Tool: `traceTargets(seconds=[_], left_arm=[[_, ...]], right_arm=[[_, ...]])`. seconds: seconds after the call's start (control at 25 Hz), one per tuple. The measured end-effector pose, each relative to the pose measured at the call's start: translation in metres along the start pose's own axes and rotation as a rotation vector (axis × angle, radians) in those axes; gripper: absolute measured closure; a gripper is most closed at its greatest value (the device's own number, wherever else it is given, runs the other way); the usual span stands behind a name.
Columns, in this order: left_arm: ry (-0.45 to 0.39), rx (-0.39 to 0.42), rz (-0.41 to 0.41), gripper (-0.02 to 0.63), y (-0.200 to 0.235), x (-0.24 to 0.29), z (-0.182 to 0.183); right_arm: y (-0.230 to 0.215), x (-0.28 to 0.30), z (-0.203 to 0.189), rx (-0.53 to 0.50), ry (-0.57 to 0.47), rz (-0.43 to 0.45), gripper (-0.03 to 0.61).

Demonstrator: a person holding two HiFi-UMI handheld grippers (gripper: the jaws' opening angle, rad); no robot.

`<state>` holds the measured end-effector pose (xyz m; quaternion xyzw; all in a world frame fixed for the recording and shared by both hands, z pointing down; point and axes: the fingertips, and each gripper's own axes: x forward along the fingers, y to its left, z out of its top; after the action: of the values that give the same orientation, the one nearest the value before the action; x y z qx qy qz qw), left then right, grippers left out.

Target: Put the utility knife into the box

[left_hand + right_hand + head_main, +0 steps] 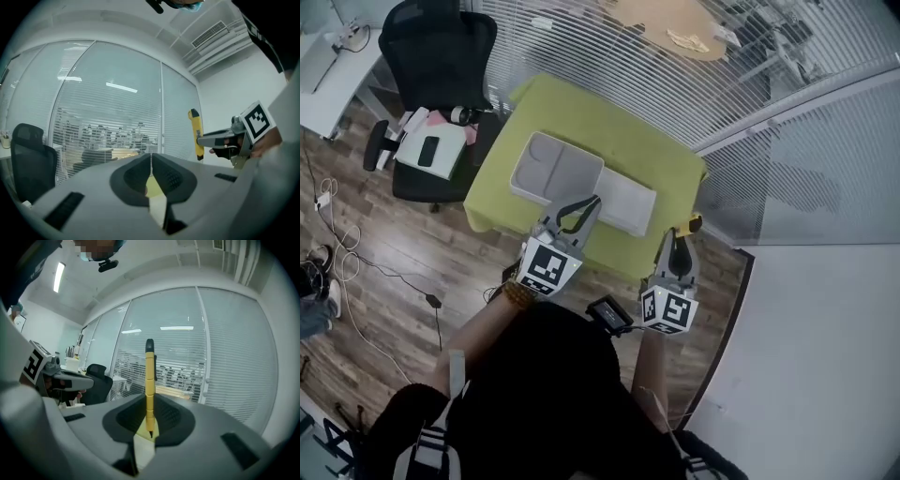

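The yellow utility knife (149, 376) stands upright between the jaws of my right gripper (150, 414), which is shut on it. In the head view this gripper (680, 242) hangs over the green table's near right corner, and the knife (694, 224) shows as a yellow bit at its tip. The grey open box (553, 169) lies on the green table (502, 187), with a pale lid (625, 202) beside it. My left gripper (581, 208) hovers over the box's near edge. Its jaws (151, 161) are shut on nothing. The left gripper view also catches the knife (196, 133) held in the right gripper (224, 139).
A black office chair (441, 56) stands left of the table, with a white stand (431, 145) bearing small items in front of it. Cables (356, 253) trail over the wooden floor. A glass wall with blinds (750, 103) runs behind and right of the table.
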<state>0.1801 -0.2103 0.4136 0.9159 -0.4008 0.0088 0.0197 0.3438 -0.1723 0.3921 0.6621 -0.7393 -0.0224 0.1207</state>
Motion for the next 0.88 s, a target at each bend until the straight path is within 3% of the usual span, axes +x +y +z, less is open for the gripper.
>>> traceTargets(seconds=[0.44, 0.88], left_arm=[[0.034, -0.056, 0.036, 0.594, 0.075, 0.036, -0.021], [0.07, -0.016, 0.07, 0.594, 0.073, 0.072, -0.036]], right_arm=[[-0.003, 0.073, 0.003, -0.07, 0.049, 0.01, 0.535], [-0.033, 0.116, -0.023, -0.011, 0.037, 0.067, 0.535]])
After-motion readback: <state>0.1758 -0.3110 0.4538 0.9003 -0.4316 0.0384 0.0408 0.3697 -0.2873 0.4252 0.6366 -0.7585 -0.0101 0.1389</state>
